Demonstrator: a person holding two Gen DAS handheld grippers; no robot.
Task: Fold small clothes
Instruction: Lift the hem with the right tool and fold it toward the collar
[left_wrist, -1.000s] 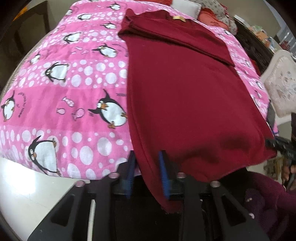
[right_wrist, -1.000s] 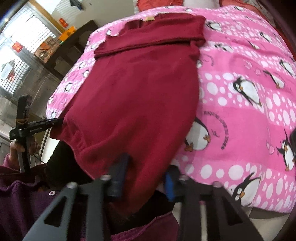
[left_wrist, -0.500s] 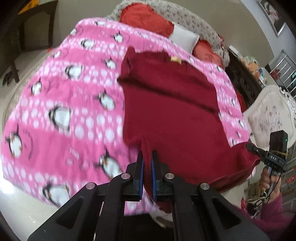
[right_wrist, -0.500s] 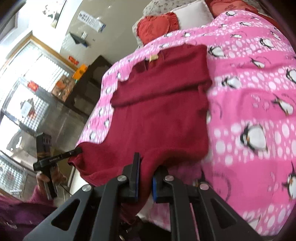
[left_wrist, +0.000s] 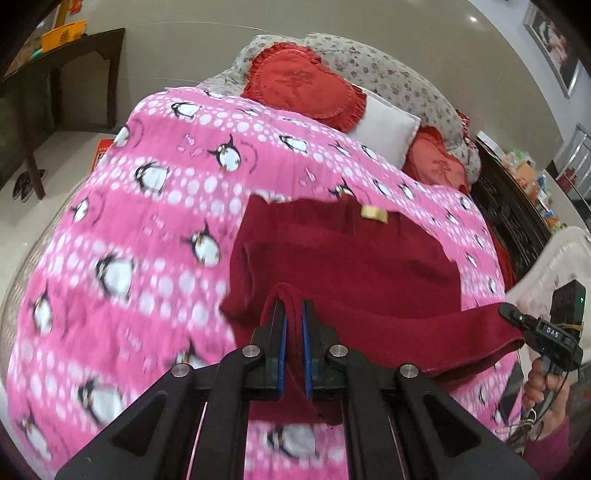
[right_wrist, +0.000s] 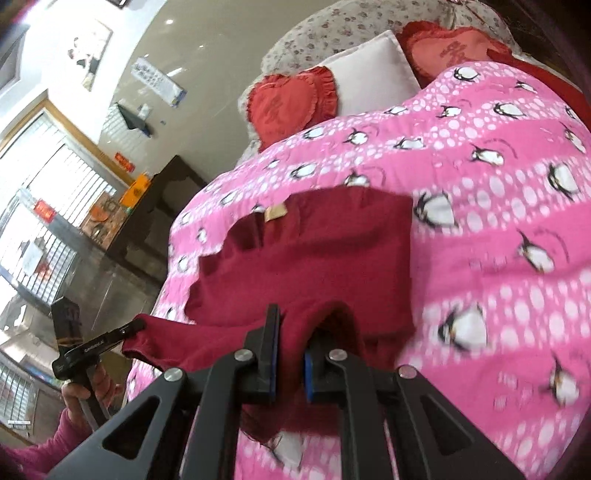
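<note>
Left wrist view: the left gripper (left_wrist: 293, 347) fills the lower center of the frame, its 2 blue-padded jaws clamped on a bunched corner of the hem of a dark red top (left_wrist: 343, 266). The top lies across the middle of a pink penguin blanket (left_wrist: 147, 240) on a bed, with its tan neck label (left_wrist: 373, 213) at the far end, just above center. Its upper part appears already folded over on itself, showing as a straight band near the label. The hem is raised off the blanket and stretches in a taut line to the right edge of the frame, where the right gripper (left_wrist: 511, 316) holds the other corner. Red heart pillows (left_wrist: 306, 88) and a white pillow (left_wrist: 384, 129) sit in the upper center. Right wrist view: the right gripper (right_wrist: 290, 365) at lower center is likewise clenched on red hem fabric, and the left gripper (right_wrist: 138, 326) appears at the lower left, gripping the opposite corner. As a judgement, the fold is roughly midway: both bottom corners are secured and lifted, but the hem has not yet been carried up to the label end. Laying it down, smoothing it and any final fold remain.
</note>
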